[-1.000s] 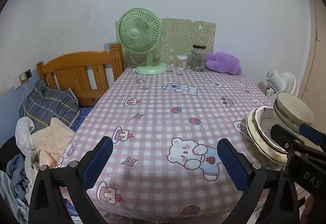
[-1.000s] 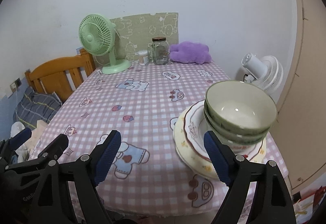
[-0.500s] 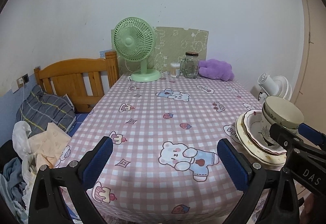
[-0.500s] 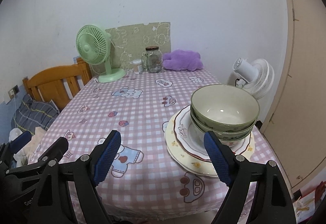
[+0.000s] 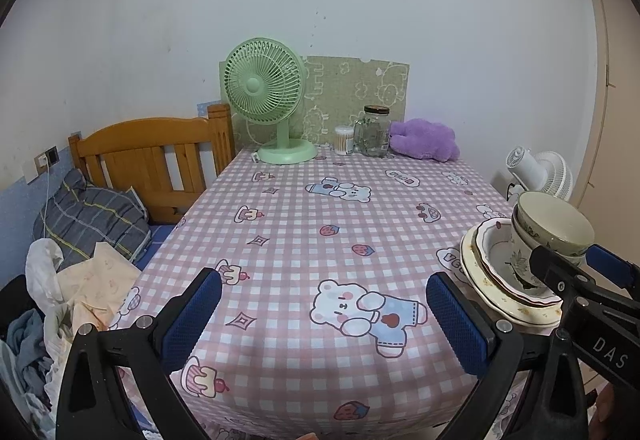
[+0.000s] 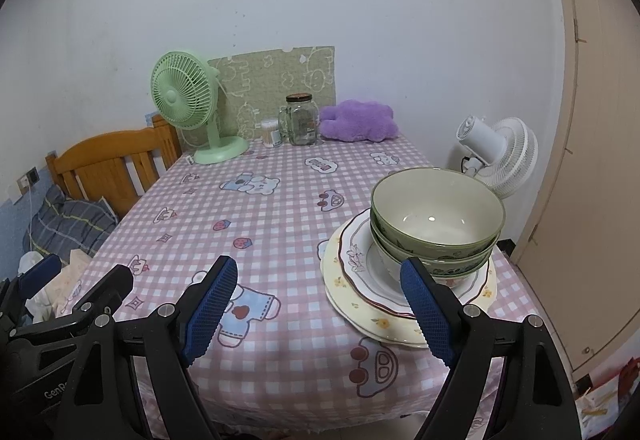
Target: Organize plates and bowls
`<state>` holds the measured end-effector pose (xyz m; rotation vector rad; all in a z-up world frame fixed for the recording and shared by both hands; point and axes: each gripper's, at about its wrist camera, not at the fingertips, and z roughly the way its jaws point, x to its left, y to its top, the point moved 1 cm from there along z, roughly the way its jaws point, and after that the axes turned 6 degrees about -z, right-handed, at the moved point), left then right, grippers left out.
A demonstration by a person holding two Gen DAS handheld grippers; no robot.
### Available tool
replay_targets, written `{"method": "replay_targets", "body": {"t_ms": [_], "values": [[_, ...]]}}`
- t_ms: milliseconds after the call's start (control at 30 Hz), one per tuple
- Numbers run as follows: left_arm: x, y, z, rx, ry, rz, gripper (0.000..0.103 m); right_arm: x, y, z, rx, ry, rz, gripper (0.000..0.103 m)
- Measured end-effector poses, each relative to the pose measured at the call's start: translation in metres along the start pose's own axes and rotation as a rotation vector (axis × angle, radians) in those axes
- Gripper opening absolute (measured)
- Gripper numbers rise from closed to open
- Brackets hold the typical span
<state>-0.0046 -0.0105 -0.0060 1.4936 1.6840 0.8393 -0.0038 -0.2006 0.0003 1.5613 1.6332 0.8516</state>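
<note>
right view: two green bowls (image 6: 436,228) nested on stacked plates (image 6: 360,292) at table (image 6: 280,208) near-right corner, whole | left view: stack half hidden behind right gripper (image 6: 316,304) | left gripper (image 5: 320,320) jaws apart, empty | right gripper jaws apart, empty

Plates (image 6: 360,304) partly behind bowls (image 6: 436,216)

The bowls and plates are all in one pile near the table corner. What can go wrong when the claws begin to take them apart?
1. The stack of plates sits close to the table's near right edge; a sideways push could slide it off.
2. Two green bowls are nested; lifting the top one may drag the lower one.
3. The right claw is open beside the stack, one finger close to the plate rim, and could knock it.
</note>
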Motion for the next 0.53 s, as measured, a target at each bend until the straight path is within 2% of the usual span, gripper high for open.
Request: {"method": "replay_targets", "body": {"t_ms": [533], "values": [[0.0002, 0.0012, -0.0044, -0.010, 0.001, 0.008, 0.103, -0.0033, -0.0003, -0.0024, -0.003, 0.001, 0.000, 0.086]]}}
